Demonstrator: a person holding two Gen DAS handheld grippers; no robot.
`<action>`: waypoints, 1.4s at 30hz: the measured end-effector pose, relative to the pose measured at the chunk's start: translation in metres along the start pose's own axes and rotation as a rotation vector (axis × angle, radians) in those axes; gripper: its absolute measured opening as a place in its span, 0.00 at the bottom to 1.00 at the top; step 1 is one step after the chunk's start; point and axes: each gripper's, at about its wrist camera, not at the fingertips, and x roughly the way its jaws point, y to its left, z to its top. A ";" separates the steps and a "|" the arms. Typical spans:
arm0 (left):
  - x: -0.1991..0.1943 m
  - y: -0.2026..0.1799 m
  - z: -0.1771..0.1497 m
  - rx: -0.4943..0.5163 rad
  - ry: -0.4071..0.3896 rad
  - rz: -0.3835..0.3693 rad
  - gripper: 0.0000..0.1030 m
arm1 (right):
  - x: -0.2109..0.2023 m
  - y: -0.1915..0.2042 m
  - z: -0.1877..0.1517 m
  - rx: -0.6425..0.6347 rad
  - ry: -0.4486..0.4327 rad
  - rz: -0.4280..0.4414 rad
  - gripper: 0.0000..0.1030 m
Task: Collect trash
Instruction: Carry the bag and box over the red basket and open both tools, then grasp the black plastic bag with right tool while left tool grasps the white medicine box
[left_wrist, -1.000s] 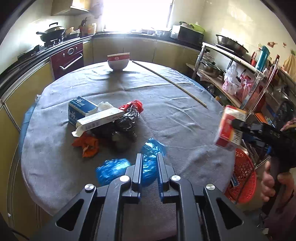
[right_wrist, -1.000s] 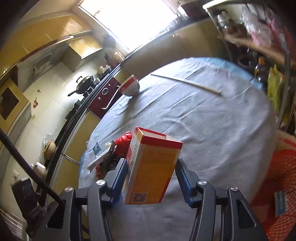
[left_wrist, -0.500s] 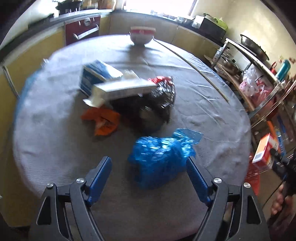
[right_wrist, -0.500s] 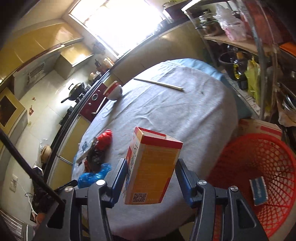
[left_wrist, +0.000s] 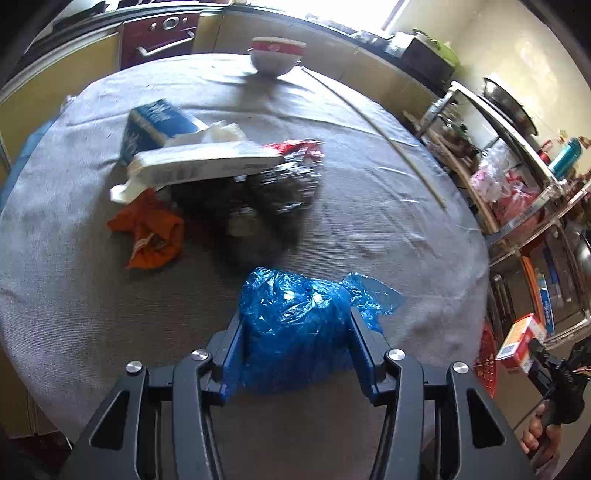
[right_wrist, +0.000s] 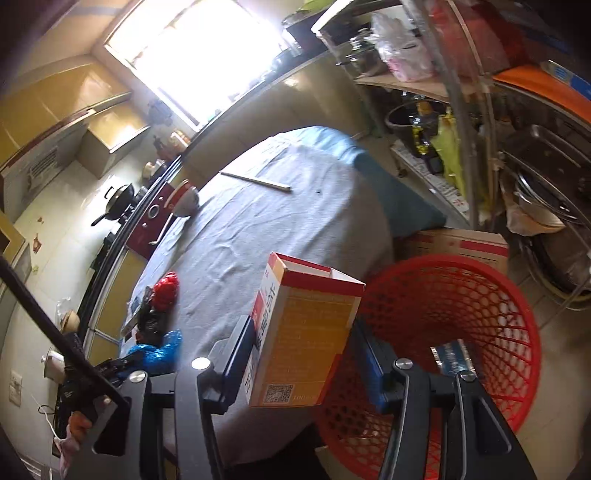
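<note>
Right hand-held gripper (right_wrist: 301, 354) carried orange box (right_wrist: 303, 332) over basket (right_wrist: 480, 314); left hand-held gripper (left_wrist: 295, 332) closing around blue bag (left_wrist: 295, 325).

1. The left gripper (left_wrist: 295, 328), whose jaws stood nearly together a second ago and then swung wide, is now closing, with the blue plastic bag (left_wrist: 295, 325) between its fingers instead of ahead of their tips.
2. The right gripper (right_wrist: 303, 339), with the orange carton (right_wrist: 303, 332) clamped between its jaws, has travelled off the table's edge.
3. The red basket (right_wrist: 480, 314), earlier a sliver at the frame's corner, now fills the space just beyond and right of those jaws.
</note>
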 end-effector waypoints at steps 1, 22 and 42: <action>-0.003 -0.009 0.000 0.019 -0.006 -0.012 0.51 | -0.003 -0.007 -0.001 0.011 -0.004 -0.010 0.55; 0.064 -0.288 -0.074 0.722 0.195 -0.211 0.60 | -0.046 -0.108 -0.024 0.122 -0.040 -0.198 0.59; 0.009 -0.181 -0.035 0.567 -0.022 0.014 0.65 | 0.004 -0.049 0.004 0.103 0.028 -0.012 0.63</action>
